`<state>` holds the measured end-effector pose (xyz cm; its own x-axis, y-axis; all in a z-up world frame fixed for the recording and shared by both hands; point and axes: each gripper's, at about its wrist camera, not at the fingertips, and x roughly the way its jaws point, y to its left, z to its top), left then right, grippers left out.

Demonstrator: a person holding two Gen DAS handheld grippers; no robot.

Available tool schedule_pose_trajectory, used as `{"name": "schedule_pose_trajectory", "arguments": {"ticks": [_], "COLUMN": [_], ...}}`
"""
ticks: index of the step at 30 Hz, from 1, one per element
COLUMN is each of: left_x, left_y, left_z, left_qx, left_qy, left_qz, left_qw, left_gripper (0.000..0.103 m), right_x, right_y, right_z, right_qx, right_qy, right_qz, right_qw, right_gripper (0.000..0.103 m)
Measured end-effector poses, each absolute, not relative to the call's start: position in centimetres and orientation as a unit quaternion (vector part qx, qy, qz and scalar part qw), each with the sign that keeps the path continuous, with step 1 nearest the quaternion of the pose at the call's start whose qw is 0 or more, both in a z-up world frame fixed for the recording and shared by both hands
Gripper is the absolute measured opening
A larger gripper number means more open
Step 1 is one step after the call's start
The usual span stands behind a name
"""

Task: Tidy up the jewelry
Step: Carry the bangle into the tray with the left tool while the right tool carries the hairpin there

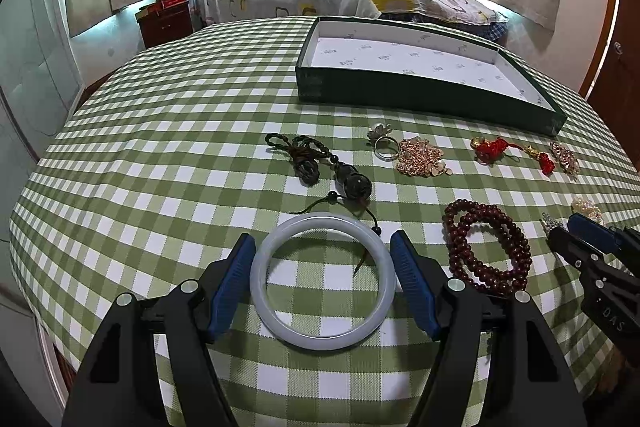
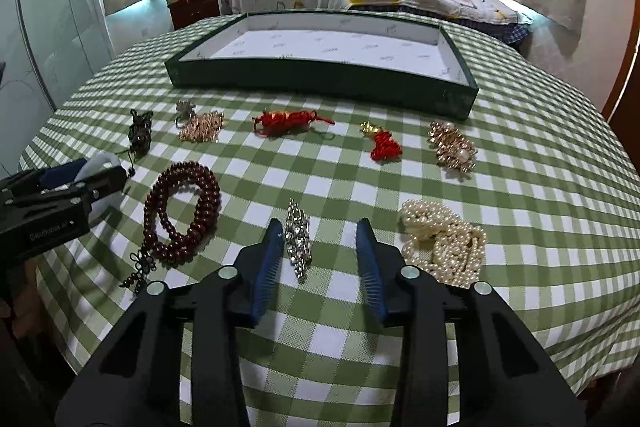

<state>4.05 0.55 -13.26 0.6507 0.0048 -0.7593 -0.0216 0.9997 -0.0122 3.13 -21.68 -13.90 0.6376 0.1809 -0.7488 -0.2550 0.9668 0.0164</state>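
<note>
A bedroom: a table under a green-and-white checked cloth (image 1: 160, 147), with a dark green tray (image 1: 420, 95) at its far side. The left gripper (image 1: 323, 281) straddles a white jade bangle (image 1: 322, 281) lying flat, its blue pads at the rim on either side (whether they press, I cannot tell). The right gripper (image 2: 320, 259) is spread around a rhinestone piece (image 2: 298, 237), the left pad just beside it, the right one apart. Red-brown prayer beads (image 2: 182, 211) lie between the two grippers.

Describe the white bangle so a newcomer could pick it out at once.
On the green checked tablecloth, well in front of the dark green tray, the white bangle lies flat between the left gripper fingers. It is the only plain, smooth, milky ring; the dark red bead string beside it is beaded.
</note>
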Motion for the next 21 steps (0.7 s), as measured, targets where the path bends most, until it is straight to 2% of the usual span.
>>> {"name": "schedule_pose_trajectory", "arguments": {"ticks": [4, 13, 21], "left_x": [3.7, 3.0, 4.8], "left_y": [0.5, 0.1, -0.7], "left_z": [-12.9, -10.9, -7.0], "left_qx": [-0.008, 0.001, -0.003], "left_qy": [0.411, 0.379, 0.34], "left_qz": [0.01, 0.011, -0.002], "left_qw": [0.911, 0.925, 0.94], "left_gripper": [0.068, 0.068, 0.068], "right_x": [3.1, 2.5, 4.6], "right_y": [-21.7, -22.7, -24.9], "right_z": [-13.9, -12.2, -8.3], "right_qx": [-0.042, -0.017, 0.005], "right_qy": [0.409, 0.381, 0.342], "right_qz": [0.127, 0.125, 0.108], "right_qw": [0.903, 0.916, 0.933], "right_gripper": [0.012, 0.012, 0.012]}}
